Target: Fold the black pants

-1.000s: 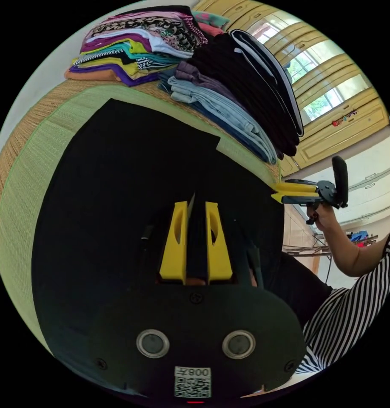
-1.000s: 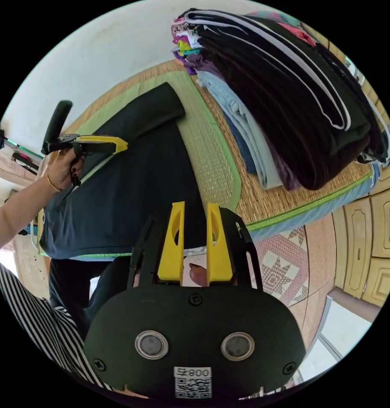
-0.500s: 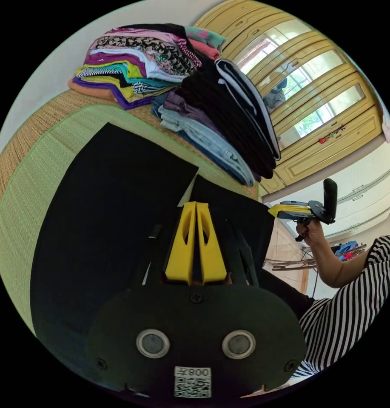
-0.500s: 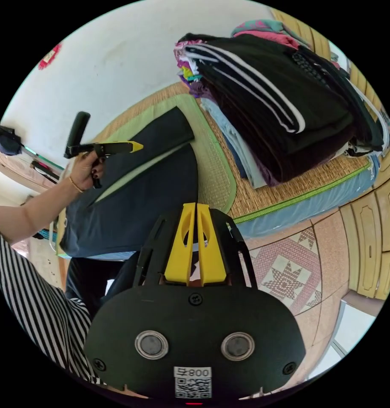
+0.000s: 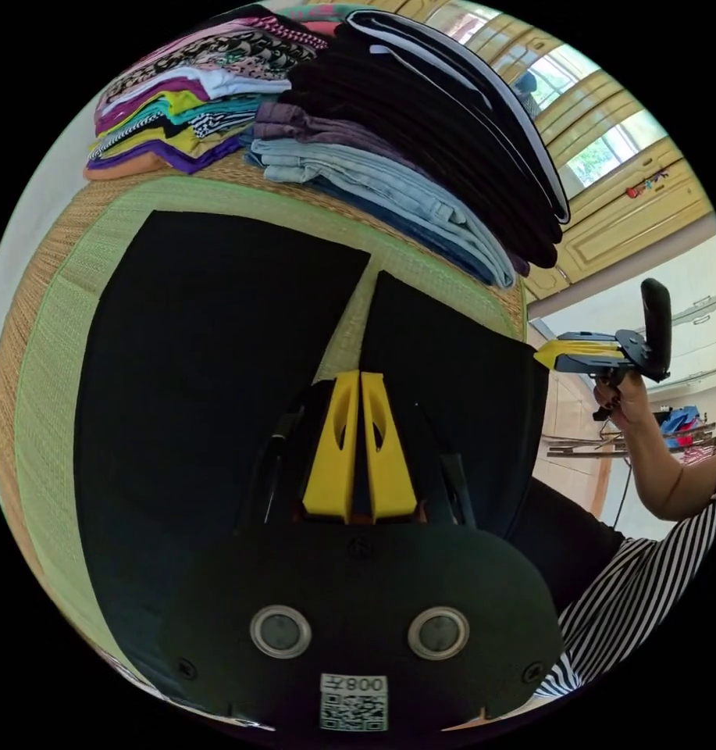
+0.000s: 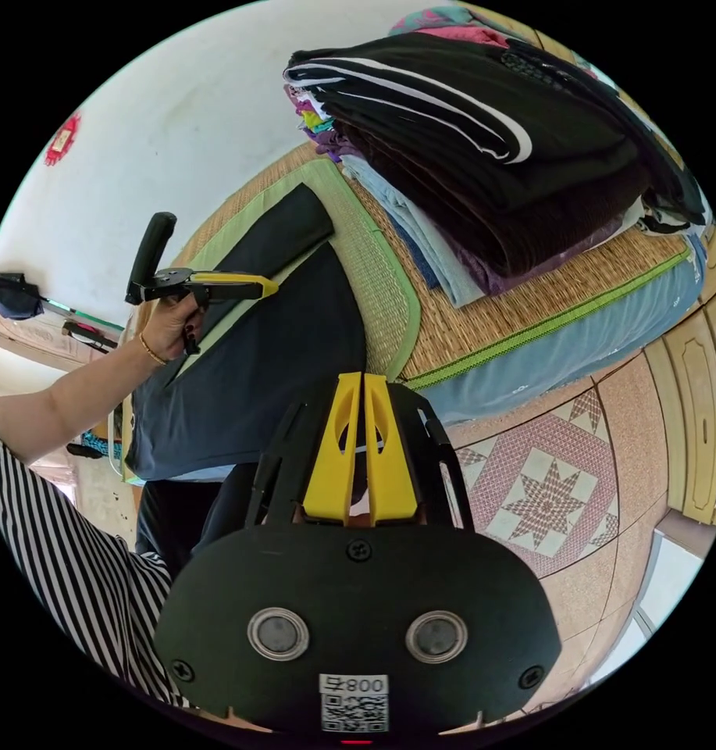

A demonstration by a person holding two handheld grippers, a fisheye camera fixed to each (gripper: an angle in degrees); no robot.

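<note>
Ahead of the left gripper (image 5: 361,375), the black pants (image 5: 217,344) are spread flat on the green woven mat (image 5: 53,328), both legs apart with a strip of mat between them. A second ago this gripper's yellow jaws stood parted against the cloth; now they are closed together on nothing. The right gripper (image 6: 363,376), likewise closed and empty, is held off the pants' edge. The garment has been released and laid out; folding is judged about to begin. Beyond the legs, a stack of folded clothes (image 5: 420,156) is piled.

Black pants (image 5: 209,328), green-edged straw mat (image 5: 53,312), black-and-white striped sleeve (image 6: 53,562).
</note>
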